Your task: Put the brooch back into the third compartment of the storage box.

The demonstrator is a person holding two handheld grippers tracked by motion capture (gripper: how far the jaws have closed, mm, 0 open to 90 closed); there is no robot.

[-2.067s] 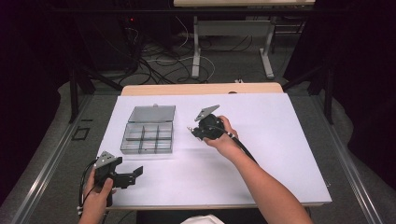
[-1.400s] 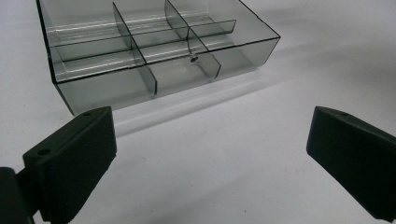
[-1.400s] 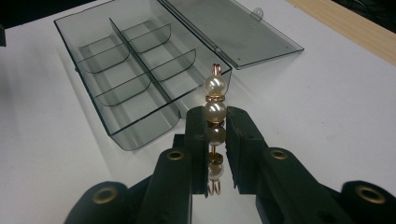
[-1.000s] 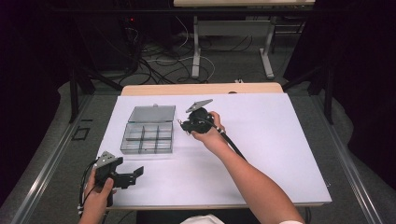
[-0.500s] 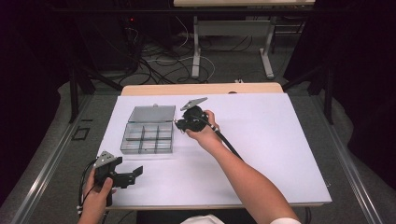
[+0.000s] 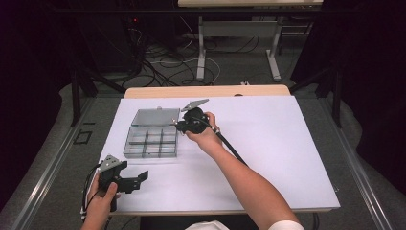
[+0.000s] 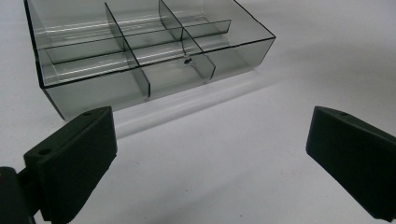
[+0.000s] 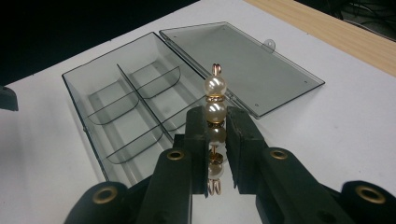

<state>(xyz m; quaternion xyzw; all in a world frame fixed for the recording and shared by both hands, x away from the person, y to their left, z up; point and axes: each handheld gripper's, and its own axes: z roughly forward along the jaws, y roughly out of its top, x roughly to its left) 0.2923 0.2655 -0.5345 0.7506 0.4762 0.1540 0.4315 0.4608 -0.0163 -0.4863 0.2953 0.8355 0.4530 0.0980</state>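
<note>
Clamping pearl pin (image 8: pixel 215 119), R gripper (image 6: pixel 184 125) moved left to box (image 6: pixel 152 135); L gripper (image 6: pixel 136 178) wide, unmoved.

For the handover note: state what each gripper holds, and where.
Right gripper clamps a gold-wired string of white pearl beads at its lower beads. Left gripper is open, holding nothing.

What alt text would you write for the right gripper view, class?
The right gripper pinches a pearl bead strand upright between its black jaws. Behind it, an open, empty smoky plastic compartment box lies on the white table, its lid laid flat.
</note>
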